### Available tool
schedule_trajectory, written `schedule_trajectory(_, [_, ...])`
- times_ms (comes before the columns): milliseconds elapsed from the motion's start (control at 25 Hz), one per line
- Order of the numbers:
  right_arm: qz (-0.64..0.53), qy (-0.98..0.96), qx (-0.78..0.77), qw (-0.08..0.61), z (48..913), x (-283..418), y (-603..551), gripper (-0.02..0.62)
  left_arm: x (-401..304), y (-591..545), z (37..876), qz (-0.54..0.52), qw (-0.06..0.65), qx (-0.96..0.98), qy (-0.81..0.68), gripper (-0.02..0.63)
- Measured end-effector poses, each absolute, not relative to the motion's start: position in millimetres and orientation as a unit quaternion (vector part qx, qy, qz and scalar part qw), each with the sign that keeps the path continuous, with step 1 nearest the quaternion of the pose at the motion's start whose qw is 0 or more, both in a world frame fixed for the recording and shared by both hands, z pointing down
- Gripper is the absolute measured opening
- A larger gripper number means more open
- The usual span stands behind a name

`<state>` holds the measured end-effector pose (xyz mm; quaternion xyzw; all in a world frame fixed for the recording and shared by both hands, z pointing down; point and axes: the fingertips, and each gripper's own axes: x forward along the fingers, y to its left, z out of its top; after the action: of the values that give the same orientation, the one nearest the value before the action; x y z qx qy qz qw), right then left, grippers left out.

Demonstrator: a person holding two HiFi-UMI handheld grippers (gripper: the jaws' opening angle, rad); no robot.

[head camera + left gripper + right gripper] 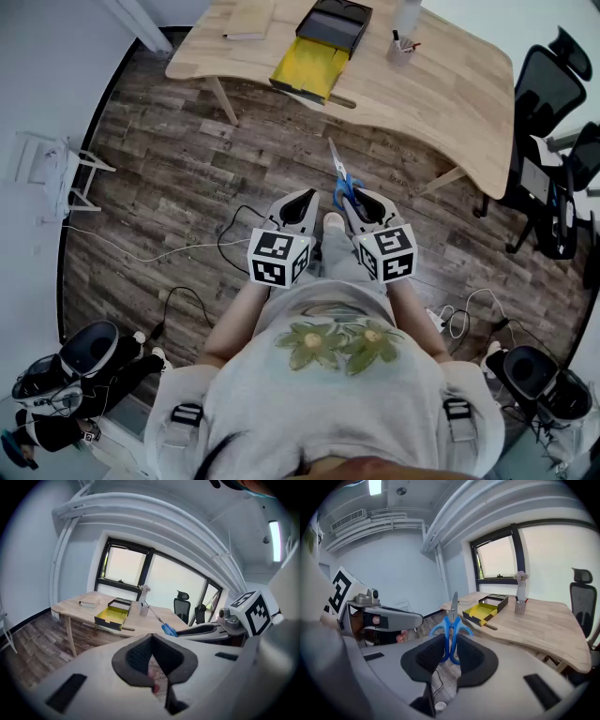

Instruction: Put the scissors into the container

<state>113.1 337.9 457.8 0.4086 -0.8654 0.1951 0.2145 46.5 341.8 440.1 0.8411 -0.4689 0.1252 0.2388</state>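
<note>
- Dark wood-plank floor (169, 187) lies under a light wooden table (441, 94); office chairs (548, 89) stand to the right.
- On the table sit a black container with a yellow inside (309, 64), a pen cup (401, 47) and a book (248, 23).
- The right gripper (358, 200) clamps the blue handles of the scissors (342, 183), held off the table, well short of the container.
- The closed blades run along the gripper's axis, tip away from the person, toward the table.
- The left gripper (300, 199), just beside, has its jaws together on nothing.
</note>
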Motion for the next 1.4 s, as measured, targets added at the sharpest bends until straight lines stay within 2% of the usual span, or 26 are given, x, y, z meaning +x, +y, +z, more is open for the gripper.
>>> schedule_trajectory(1400, [0.204,-0.882,0.374,0.203,461.9,144.1,207.4,0.082,65.9,230.8,435.1,0.104,0.233,0.801,-0.541,0.005])
